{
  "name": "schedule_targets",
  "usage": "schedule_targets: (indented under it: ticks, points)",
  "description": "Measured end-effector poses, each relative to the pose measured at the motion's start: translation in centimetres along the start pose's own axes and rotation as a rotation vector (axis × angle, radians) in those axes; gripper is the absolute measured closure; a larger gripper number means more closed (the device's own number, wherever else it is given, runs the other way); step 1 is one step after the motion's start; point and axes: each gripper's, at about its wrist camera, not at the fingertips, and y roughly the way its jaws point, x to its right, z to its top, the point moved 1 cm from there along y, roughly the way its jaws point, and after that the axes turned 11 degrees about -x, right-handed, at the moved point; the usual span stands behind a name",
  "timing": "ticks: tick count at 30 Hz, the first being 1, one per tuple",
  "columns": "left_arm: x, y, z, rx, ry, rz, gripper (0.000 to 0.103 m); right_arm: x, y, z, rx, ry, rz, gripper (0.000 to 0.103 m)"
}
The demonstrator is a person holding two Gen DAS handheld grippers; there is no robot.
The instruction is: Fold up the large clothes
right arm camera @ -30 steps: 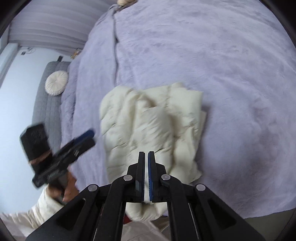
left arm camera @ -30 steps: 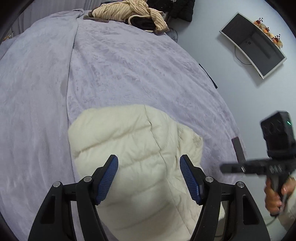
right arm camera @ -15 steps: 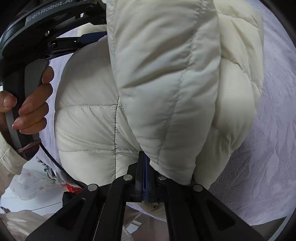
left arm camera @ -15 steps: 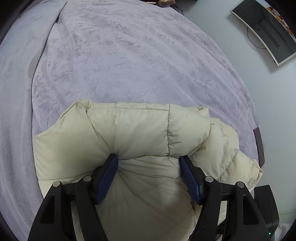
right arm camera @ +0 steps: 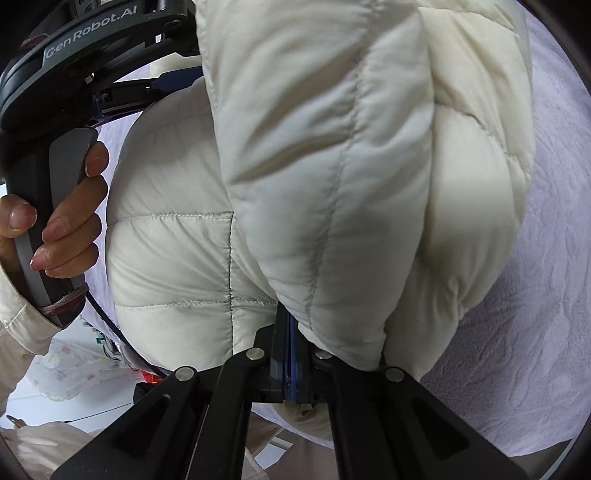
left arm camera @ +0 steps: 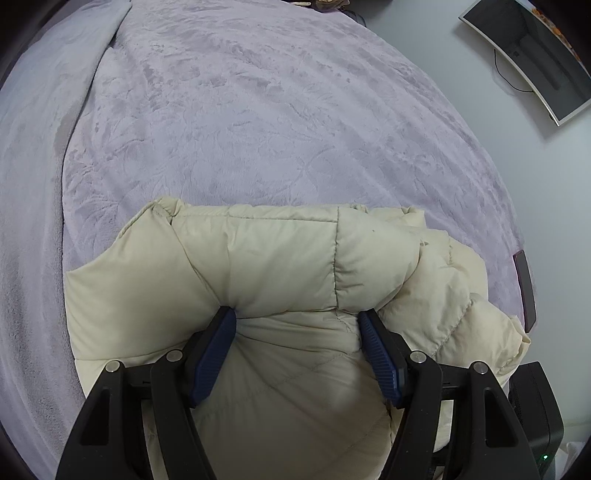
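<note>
A cream puffer jacket lies folded into a thick bundle on the lilac bedspread near its front edge. My left gripper is open, its blue pads wide apart and pressed against the top of the bundle. In the right wrist view the jacket fills the frame. My right gripper has its jaws together, low against the jacket's side; whether fabric is pinched between them is hidden. The hand holding the left gripper's handle shows at the left.
A dark phone lies on the bed's right edge beside the jacket. A curved monitor stands beyond the bed at the upper right. A pile of clothes sits at the bed's far end. The floor lies below the bed edge.
Both grippers have moved in from above onto the jacket. The left's open pads now press on the bundle; the right, still shut, sits against its side. Little has changed in the last half second.
</note>
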Motion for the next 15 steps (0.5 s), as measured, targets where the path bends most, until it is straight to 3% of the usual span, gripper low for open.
schedule_targets:
  ticks: [8,15]
  points:
    - [0.3,-0.9,-0.3,0.008,0.002,0.027,0.033,-0.4,0.0,0.3,0.003,0.007,-0.001,0.103]
    - [0.5,-4.9,-2.5,0.053,-0.015,0.073,0.033,-0.4,-0.5,0.1,0.008,0.039,0.004,0.103]
